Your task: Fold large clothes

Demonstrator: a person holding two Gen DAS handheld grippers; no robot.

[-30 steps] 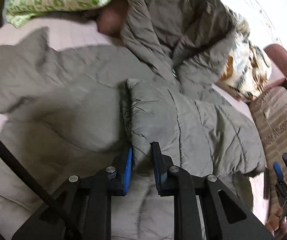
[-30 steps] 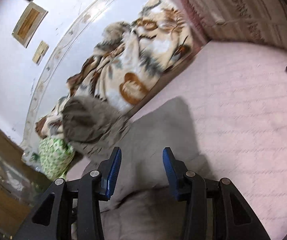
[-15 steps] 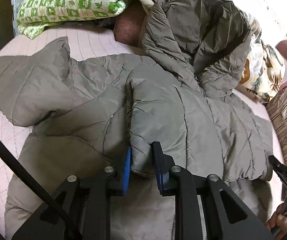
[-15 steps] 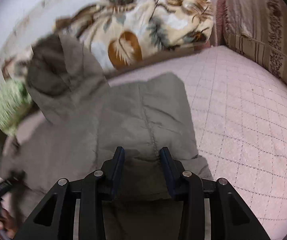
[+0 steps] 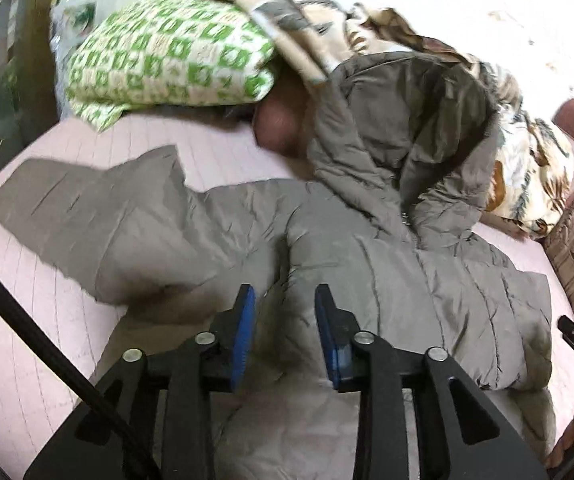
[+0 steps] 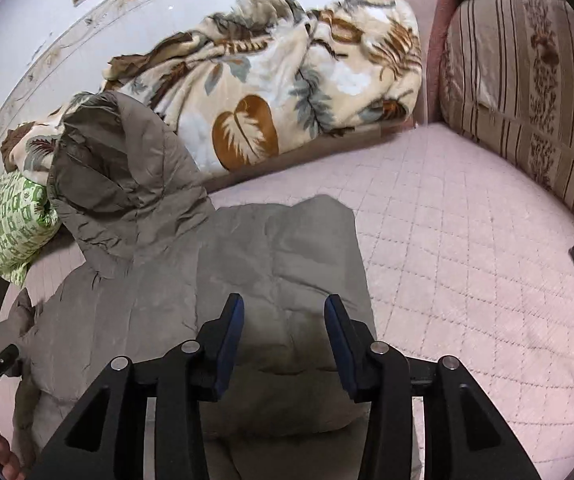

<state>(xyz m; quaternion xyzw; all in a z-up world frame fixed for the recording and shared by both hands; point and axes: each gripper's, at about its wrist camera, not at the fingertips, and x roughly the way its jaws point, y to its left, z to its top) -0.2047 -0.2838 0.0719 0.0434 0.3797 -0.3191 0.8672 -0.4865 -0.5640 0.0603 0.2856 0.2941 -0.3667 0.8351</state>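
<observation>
- The left gripper (image 5: pixel 281 292) hangs just over the grey puffer jacket (image 5: pixel 387 280), its blue pads (image 5: pixel 243 332) apart; the jaws have just been opening, and the folded edge of the jacket lies below the gap, with no pad pressing on it.
- The right gripper (image 6: pixel 283 304) hovers over the jacket's other side, jaws parted with nothing pinched between them (only quilted fabric underneath).
- The jacket lies spread on a pink quilted mattress (image 6: pixel 467 280), one sleeve (image 5: pixel 99 232) stretched out flat to the left in the left wrist view, the near front panel folded across the body.
- Its hood (image 6: pixel 123 176) stands up at the far end, leaning against a leaf-patterned blanket (image 6: pixel 271 80) heaped along the white wall (image 6: pixel 47 12).
- A green-and-white checked quilt (image 5: pixel 167 56) sits bundled beside the hood, partly under that blanket.
- A striped upholstered cushion (image 6: pixel 527 80) edges the mattress on the far right.
</observation>
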